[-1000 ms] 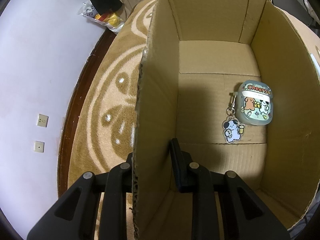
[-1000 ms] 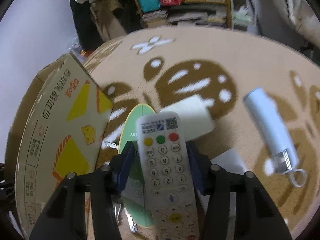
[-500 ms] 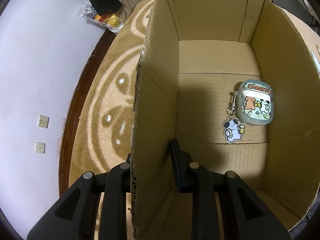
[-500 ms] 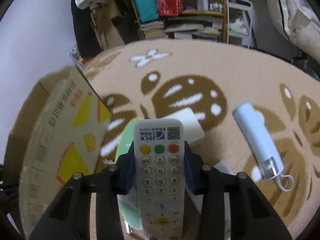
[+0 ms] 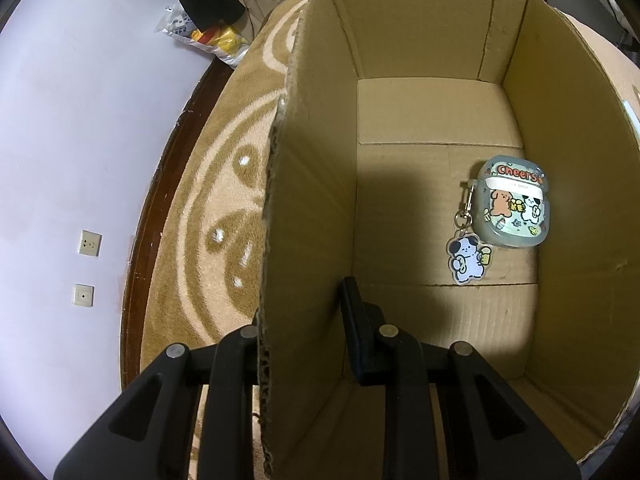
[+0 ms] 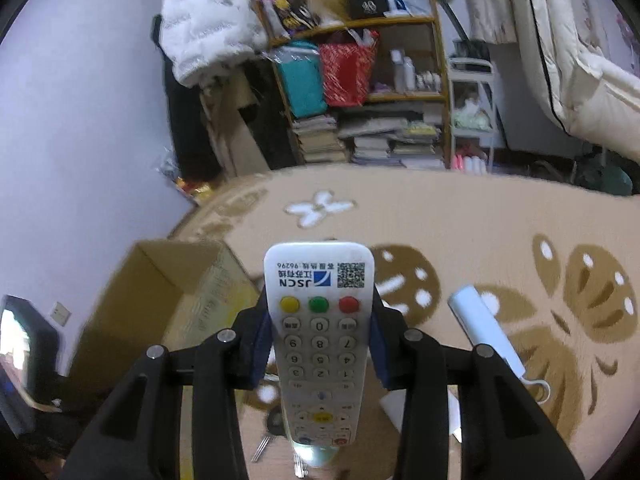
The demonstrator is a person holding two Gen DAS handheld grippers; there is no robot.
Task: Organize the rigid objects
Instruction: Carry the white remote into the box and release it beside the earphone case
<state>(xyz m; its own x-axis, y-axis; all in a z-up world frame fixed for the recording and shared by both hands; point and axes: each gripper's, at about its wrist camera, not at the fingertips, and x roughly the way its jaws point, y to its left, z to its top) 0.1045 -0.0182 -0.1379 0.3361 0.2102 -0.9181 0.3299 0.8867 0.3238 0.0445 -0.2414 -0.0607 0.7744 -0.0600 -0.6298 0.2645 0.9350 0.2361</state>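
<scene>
My left gripper [image 5: 304, 320] is shut on the left wall of an open cardboard box [image 5: 304, 184], one finger inside and one outside. A grey earbud case [image 5: 514, 208] with a cartoon keychain [image 5: 466, 258] lies on the box floor at the right. My right gripper [image 6: 318, 320] is shut on a white remote control [image 6: 320, 340] and holds it up above the rug. The box [image 6: 168, 304] shows at the lower left of the right wrist view.
A white-blue cylinder [image 6: 486, 328] lies on the patterned rug [image 6: 500, 216] at the right. Keys [image 6: 264, 440] and a white card [image 6: 394, 406] lie under the remote. Cluttered shelves [image 6: 360, 92] stand behind. Wall and sockets [image 5: 90, 243] are left of the box.
My right gripper has lifted and tilted up with the remote; the rug items dropped lower in view and the shelves came into sight. My left gripper has held still on the box wall.
</scene>
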